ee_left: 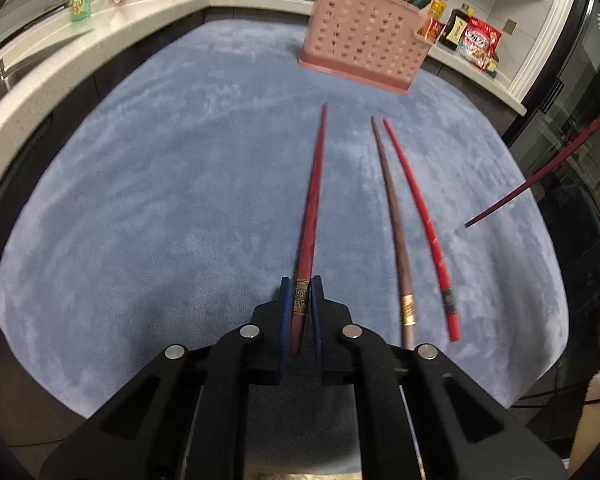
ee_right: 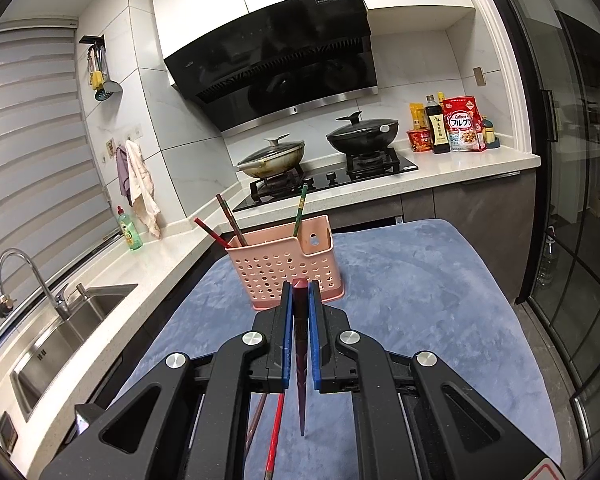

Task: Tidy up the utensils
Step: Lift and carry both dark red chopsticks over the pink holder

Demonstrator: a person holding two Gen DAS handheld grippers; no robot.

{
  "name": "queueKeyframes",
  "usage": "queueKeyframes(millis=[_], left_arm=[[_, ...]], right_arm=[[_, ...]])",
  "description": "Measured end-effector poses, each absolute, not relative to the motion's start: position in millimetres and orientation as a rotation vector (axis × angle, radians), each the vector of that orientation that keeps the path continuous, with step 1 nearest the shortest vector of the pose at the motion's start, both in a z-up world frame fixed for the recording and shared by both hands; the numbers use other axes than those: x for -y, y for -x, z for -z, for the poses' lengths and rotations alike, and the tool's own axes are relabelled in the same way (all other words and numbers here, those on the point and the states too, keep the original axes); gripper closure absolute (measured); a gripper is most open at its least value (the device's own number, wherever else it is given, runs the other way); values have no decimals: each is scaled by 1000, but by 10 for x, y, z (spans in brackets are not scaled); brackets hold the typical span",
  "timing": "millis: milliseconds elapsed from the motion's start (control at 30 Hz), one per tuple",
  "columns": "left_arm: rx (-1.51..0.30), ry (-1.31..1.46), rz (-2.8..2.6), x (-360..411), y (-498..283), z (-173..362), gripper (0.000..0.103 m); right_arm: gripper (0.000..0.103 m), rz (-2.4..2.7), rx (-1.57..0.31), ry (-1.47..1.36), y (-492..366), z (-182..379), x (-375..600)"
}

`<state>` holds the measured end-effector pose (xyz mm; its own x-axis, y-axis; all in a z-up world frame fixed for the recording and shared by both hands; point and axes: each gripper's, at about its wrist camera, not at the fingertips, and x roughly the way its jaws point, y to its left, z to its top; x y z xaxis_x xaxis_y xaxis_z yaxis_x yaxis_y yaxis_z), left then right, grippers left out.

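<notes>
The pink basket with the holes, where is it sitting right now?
The pink basket stands upright on the blue mat, at its far end near the stove, ahead of both grippers.

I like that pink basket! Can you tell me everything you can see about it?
The pink basket looks like plastic, a tall box with rows of round holes through its walls and a flat lip around the base. One top corner rises into a tab with a hanging slot. It stands upright at the far end of the blue fuzzy mat, near the stove counter. Three chopsticks already stand inside, leaning out over the rim: one red, one brown, one green. Neither gripper touches it.
</notes>
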<state>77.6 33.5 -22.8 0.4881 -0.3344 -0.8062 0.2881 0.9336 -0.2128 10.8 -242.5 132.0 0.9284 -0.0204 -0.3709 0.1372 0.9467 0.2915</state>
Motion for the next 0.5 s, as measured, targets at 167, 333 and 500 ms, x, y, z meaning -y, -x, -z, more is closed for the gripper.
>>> queueKeyframes(millis=[167, 333, 500], left_arm=[[-890, 65, 388, -368, -774, -267, 96], [-773, 68, 383, -392, -974, -851, 96], [-669, 64, 381, -305, -1222, -1310, 96]], right_arm=[[96, 73, -359, -306, -159, -1399, 2423], [96, 44, -349, -319, -295, -1493, 2474], [96, 27, -337, -328, -458, -1591, 2529]])
